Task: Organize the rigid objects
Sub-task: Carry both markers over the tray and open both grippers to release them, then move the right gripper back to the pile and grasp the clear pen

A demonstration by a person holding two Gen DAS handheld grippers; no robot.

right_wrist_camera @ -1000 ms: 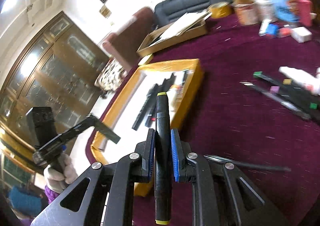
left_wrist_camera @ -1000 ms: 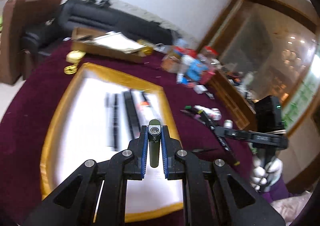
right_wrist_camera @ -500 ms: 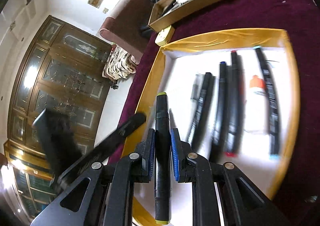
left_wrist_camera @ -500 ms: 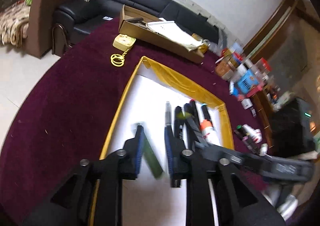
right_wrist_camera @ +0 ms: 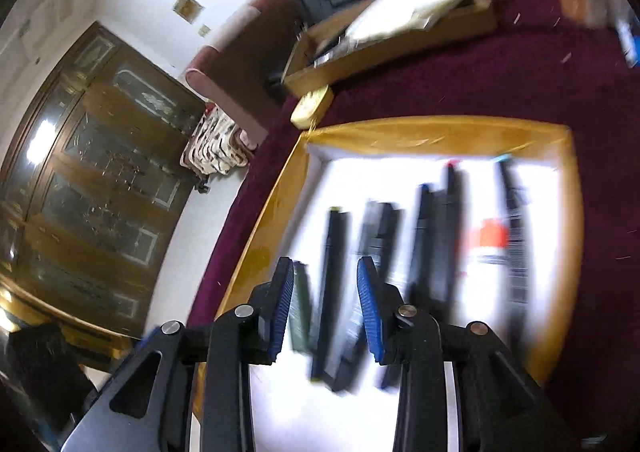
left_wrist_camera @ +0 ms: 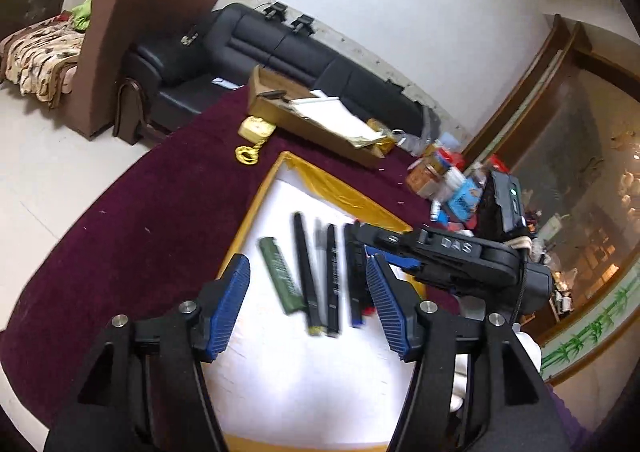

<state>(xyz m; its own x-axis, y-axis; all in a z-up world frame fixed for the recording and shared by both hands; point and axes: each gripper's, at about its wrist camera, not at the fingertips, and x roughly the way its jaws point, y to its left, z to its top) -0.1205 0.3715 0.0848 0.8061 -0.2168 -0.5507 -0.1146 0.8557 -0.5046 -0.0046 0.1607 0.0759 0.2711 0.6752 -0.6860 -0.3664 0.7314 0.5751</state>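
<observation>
Left wrist view first: the left gripper (left_wrist_camera: 308,304) hangs wide apart and empty over the gold-rimmed tray (left_wrist_camera: 256,208), lower centre of the frame. On the white tray floor a row of pens and markers lies side by side, with the green lighter (left_wrist_camera: 280,276) at the left end and the yellow-tipped marker (left_wrist_camera: 306,272) just beside it, both lying between the spread jaws but apart from the pads. The right gripper (left_wrist_camera: 384,248) shows at centre right, over the row's right end.

Right wrist view: the right gripper (right_wrist_camera: 324,304) is spread too and carries nothing; the yellow-tipped marker (right_wrist_camera: 330,284) lies on the tray (right_wrist_camera: 264,236) right between its jaws, clear of them, the lighter (right_wrist_camera: 300,312) just left of it. More markers and an orange-capped tube (right_wrist_camera: 494,232) fill the middle right.

Judging by that, a good share is sorted and lined up. A cluster of jars and packets (left_wrist_camera: 444,180) sits on the bench (left_wrist_camera: 140,232) at centre right; whether more loose pens remain I cannot tell.
</observation>
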